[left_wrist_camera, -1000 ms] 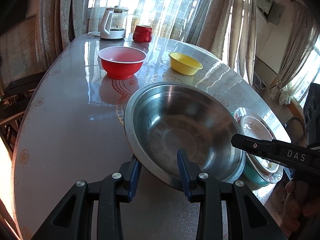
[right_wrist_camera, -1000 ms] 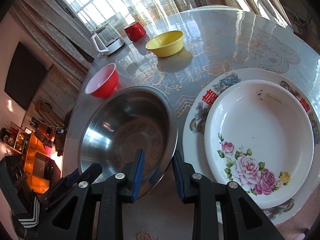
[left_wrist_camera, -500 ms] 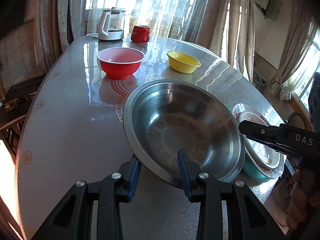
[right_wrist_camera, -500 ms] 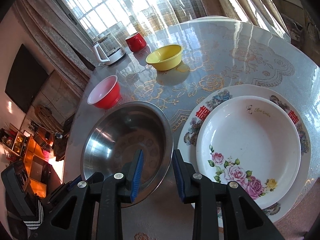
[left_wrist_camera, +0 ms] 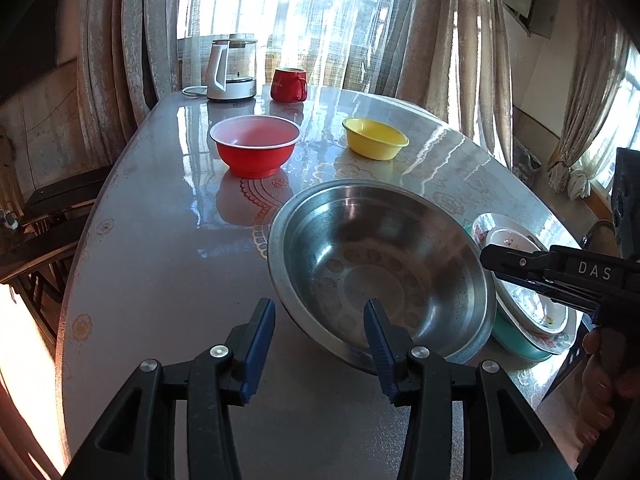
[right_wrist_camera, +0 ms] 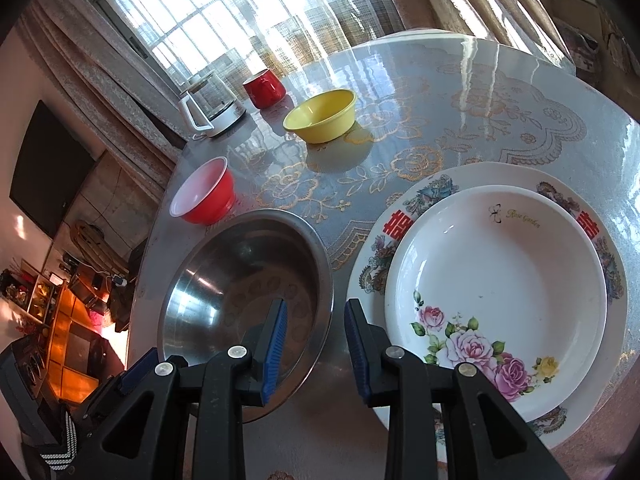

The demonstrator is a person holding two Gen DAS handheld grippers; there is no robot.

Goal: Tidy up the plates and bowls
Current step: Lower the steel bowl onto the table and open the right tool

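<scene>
A large steel bowl [left_wrist_camera: 380, 264] [right_wrist_camera: 224, 280] rests on the table beside a stack of plates. My left gripper [left_wrist_camera: 319, 308] straddles its near rim, one finger outside and one inside. Its jaws are opening and the pads stand clear of the metal. My right gripper [right_wrist_camera: 316, 306] straddles the opposite rim next to the plates, jaws narrow and closed on the flange. A white floral plate [right_wrist_camera: 500, 280] lies on a bigger patterned plate [right_wrist_camera: 420, 196]. In the left wrist view a teal dish [left_wrist_camera: 516, 340] shows under that stack.
A red bowl [left_wrist_camera: 254, 148] [right_wrist_camera: 204, 192] and a yellow bowl [left_wrist_camera: 376, 138] [right_wrist_camera: 324, 114] stand farther back. A glass kettle [left_wrist_camera: 232, 70] and a red mug [left_wrist_camera: 288, 84] sit at the far edge by the window. Dark chairs [left_wrist_camera: 52, 216] stand at the left.
My left gripper's jaws have spread apart and come off the steel bowl's rim. The right gripper keeps the same narrow gap on the far rim. Both views have drawn back slightly.
</scene>
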